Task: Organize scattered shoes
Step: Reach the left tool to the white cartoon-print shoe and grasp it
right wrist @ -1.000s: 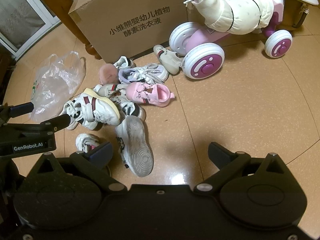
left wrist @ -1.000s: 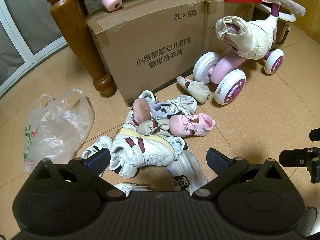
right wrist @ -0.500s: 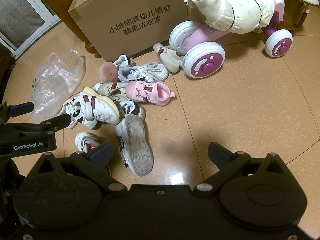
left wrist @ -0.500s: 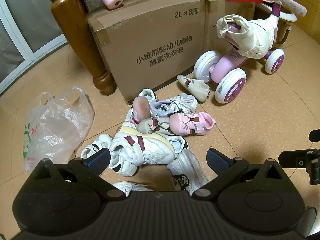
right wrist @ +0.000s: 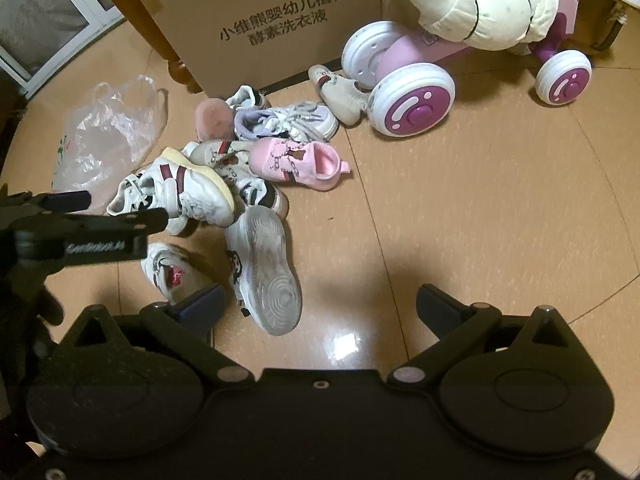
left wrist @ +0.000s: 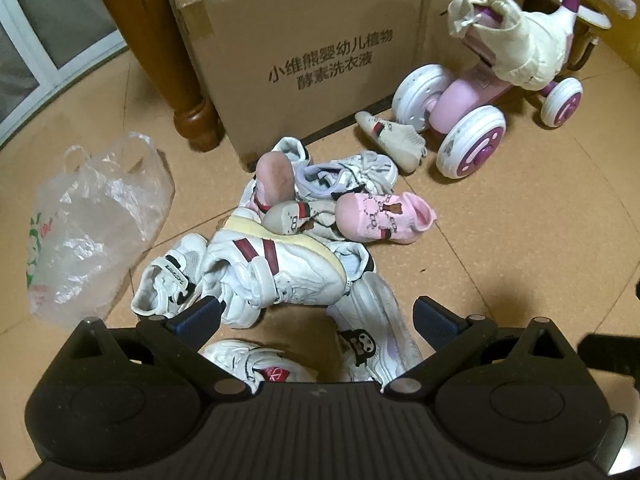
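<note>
Several small shoes lie in a heap on the tiled floor. A white shoe with dark red stripes (left wrist: pixel 276 272) lies on its side, also in the right wrist view (right wrist: pixel 188 188). A pink shoe (left wrist: pixel 384 218) (right wrist: pixel 298 164) lies at the heap's right edge. A white shoe lies sole-up (right wrist: pixel 266 272) nearest me. A beige shoe (left wrist: pixel 394 140) lies by the toy's wheel. My left gripper (left wrist: pixel 316 320) is open, just above the heap. My right gripper (right wrist: pixel 320 304) is open and empty, to the heap's right. The left gripper's fingers (right wrist: pixel 72 200) show in the right wrist view.
A cardboard box (left wrist: pixel 304 40) stands behind the heap, with a wooden leg (left wrist: pixel 176 60) to its left. A pink ride-on toy (left wrist: pixel 480 120) stands at the right. A clear plastic bag (left wrist: pixel 92 220) lies left of the shoes. Bare tiles lie to the right (right wrist: pixel 480 200).
Both grippers have moved forward and lower toward the shoe heap, so the shoes look larger. Both stay open. No shoe has moved.
</note>
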`<action>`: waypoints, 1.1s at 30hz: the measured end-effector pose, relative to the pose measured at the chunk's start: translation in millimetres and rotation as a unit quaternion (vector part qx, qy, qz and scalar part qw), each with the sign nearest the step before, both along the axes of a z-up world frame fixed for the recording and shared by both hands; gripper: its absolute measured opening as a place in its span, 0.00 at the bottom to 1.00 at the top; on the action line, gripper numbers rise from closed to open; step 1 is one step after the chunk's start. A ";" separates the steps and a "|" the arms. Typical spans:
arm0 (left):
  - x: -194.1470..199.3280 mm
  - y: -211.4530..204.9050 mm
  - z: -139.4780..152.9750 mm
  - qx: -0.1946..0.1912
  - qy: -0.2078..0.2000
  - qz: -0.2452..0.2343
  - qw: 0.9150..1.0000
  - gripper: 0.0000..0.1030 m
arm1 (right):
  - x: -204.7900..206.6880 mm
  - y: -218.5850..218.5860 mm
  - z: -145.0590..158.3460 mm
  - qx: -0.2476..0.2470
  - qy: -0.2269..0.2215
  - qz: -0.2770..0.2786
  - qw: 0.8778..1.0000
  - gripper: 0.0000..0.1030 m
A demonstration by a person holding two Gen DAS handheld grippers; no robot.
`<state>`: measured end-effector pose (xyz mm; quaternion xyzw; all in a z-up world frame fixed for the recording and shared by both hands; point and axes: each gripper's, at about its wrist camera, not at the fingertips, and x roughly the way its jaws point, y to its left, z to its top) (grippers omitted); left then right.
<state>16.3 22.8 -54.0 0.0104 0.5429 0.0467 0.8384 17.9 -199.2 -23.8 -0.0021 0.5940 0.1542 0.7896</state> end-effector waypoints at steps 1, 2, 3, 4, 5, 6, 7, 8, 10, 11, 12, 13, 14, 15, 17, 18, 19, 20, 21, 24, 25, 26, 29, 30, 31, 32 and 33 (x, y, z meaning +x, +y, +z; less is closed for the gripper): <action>1.5 1.8 -5.2 -0.004 0.003 0.006 1.000 1.00 | -0.1 -1.3 -0.5 -0.001 0.000 -0.001 1.000 1.00; 3.0 3.6 -10.3 -0.008 0.007 0.012 1.000 1.00 | 0.0 -3.8 -0.6 -0.002 0.001 -0.004 1.000 1.00; 4.5 5.4 -15.5 -0.011 0.010 0.017 1.000 1.00 | 0.0 -6.4 -0.8 -0.004 0.001 -0.006 1.000 1.00; 6.0 7.2 -20.7 -0.015 0.013 0.023 1.000 1.00 | 0.0 -9.0 -0.9 -0.005 0.001 -0.009 1.000 1.00; 7.5 9.0 -25.9 -0.019 0.017 0.029 0.999 1.00 | 0.1 -11.6 -1.0 -0.006 0.001 -0.011 1.000 1.00; 8.7 10.7 -30.9 -0.023 0.020 0.034 0.999 1.00 | 0.5 -14.6 -0.3 -0.003 0.003 -0.014 1.000 1.00; 9.4 11.7 -36.4 -0.031 0.023 0.040 0.998 1.00 | 1.0 -17.7 0.4 0.000 0.004 -0.018 1.000 1.00; 12.0 12.1 -45.6 -0.041 0.029 0.046 0.998 1.00 | 1.4 -20.7 1.0 0.002 0.006 -0.021 1.000 1.00; 12.9 7.9 -57.7 -0.052 0.034 0.045 0.997 1.00 | 2.2 -26.7 2.3 0.008 0.009 -0.027 1.000 1.00; 13.3 5.5 -63.5 -0.056 0.036 0.045 0.997 1.00 | 2.6 -29.8 3.0 0.010 0.011 -0.030 0.999 1.00; 13.7 3.0 -69.3 -0.061 0.038 0.045 0.996 1.00 | 3.0 -32.8 3.7 0.013 0.012 -0.033 0.999 1.00; 14.1 0.6 -75.1 -0.066 0.040 0.045 0.996 1.00 | 3.6 -35.9 4.5 0.016 0.014 -0.037 0.999 1.00; 14.5 -1.8 -81.0 -0.070 0.041 0.045 0.996 0.98 | 4.8 -39.5 6.3 0.022 0.016 -0.042 0.999 1.00; 14.9 -4.2 -86.8 -0.075 0.043 0.045 0.995 0.96 | 5.5 -42.7 8.2 0.028 0.016 -0.048 0.998 1.00; 15.8 -8.6 -98.2 -0.084 0.047 0.046 0.994 0.90 | 7.0 -49.0 11.9 0.041 0.017 -0.058 0.997 1.00; 16.2 -8.4 -102.9 -0.088 0.052 0.048 0.994 0.88 | 7.2 -51.4 13.8 0.045 0.016 -0.061 0.997 1.00; 16.8 -8.7 -108.9 -0.093 0.058 0.049 0.993 0.84 | 7.5 -53.7 15.6 0.050 0.016 -0.064 0.997 1.00; 18.0 -10.8 -118.8 -0.098 0.066 0.052 0.992 0.79 | 7.7 -55.3 16.9 0.054 0.015 -0.066 0.996 1.00; 17.6 -11.3 -125.2 -0.100 0.071 0.055 0.991 0.76 | 8.2 -57.0 17.9 0.059 0.014 -0.070 0.996 1.00; 16.5 -12.8 -144.4 -0.106 0.085 0.065 0.989 0.71 | 9.3 -62.5 19.2 0.066 0.014 -0.079 0.995 1.00; 16.2 -13.5 -150.3 -0.108 0.089 0.068 0.988 0.70 | 10.0 -64.4 19.0 0.069 0.015 -0.081 0.994 1.00; 16.0 -14.3 -155.7 -0.108 0.092 0.071 0.987 0.70 | 10.4 -67.0 17.9 0.071 0.017 -0.084 0.994 1.00; 16.2 -20.0 -171.6 -0.100 0.101 0.070 0.987 0.69 | 11.6 -75.1 13.9 0.074 0.023 -0.094 0.992 1.00; 16.3 -22.3 -175.8 -0.097 0.103 0.068 0.988 0.69 | 11.8 -78.0 12.9 0.075 0.026 -0.098 0.992 1.00; 16.8 -24.7 -178.6 -0.096 0.102 0.066 0.988 0.69 | 12.0 -80.9 11.8 0.076 0.028 -0.101 0.992 1.00; 17.3 -27.0 -181.3 -0.094 0.102 0.063 0.988 0.68 | 11.9 -83.5 10.9 0.077 0.029 -0.105 0.991 1.00; 17.7 -29.8 -183.4 -0.093 0.100 0.059 0.989 0.64 | 11.8 -86.4 10.6 0.077 0.029 -0.108 0.991 1.00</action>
